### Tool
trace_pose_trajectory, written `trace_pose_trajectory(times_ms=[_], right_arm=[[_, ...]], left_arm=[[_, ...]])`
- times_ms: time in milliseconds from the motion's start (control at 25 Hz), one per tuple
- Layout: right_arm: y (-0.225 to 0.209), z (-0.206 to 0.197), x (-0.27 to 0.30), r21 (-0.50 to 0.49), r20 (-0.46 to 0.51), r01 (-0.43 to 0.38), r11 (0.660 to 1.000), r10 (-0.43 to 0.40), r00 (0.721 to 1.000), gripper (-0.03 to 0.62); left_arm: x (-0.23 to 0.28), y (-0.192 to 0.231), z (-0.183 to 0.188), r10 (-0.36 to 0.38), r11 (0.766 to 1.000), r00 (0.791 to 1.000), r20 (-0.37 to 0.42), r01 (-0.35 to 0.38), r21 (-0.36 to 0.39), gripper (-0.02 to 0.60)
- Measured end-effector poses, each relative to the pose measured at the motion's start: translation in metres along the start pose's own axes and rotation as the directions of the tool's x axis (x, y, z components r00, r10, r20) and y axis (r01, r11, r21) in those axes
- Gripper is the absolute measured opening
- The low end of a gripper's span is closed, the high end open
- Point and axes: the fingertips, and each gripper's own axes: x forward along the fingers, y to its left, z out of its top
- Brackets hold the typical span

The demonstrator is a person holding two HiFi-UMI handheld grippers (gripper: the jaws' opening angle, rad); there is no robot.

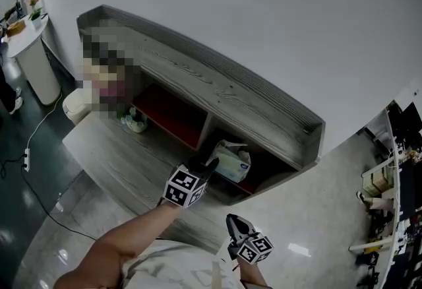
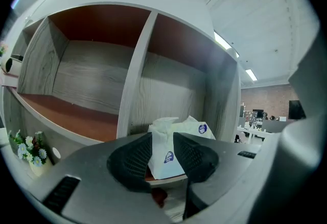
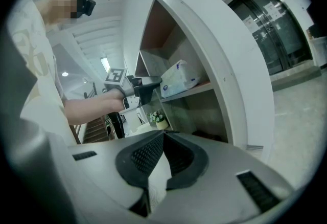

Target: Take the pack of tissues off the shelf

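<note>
Standing against the white wall is one grey wooden shelf (image 1: pixel 217 93), showing two red-lined compartments side by side. Two grippers are being held before it. The left gripper (image 2: pixel 162 137) is pointing into the right compartment, its jaws released and standing wide apart, framing the pack without pressing on it. The right gripper (image 3: pixel 163 138) is hanging nearer the person, apart from the shelf, its jaws clenched together on nothing. One pack of tissues (image 1: pixel 232 161) is sitting in the right compartment. One small pot of flowers (image 1: pixel 135 121) is resting on the ledge near the left compartment.
</note>
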Motion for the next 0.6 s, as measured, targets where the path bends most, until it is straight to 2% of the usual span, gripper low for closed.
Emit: trace_pose_trajectory(times_ms=[280, 600], right_arm=[[-0.0046, -0.0015, 0.0008, 0.018, -0.001, 0.009, 1.000, -0.009, 1.000, 0.005], [-0.0079, -0.0019, 0.0029, 0.028, 0.001, 0.011, 1.000, -0.011, 1.000, 0.005]], left_arm=[[0.0078, 0.0006, -0.0049, -0.003, 1.000, 1.000, -0.021, 0.002, -0.013, 0.141], [0.0093, 0.0006, -0.0059, -0.007, 1.000, 1.000, -0.019, 0.007, -0.005, 0.072]])
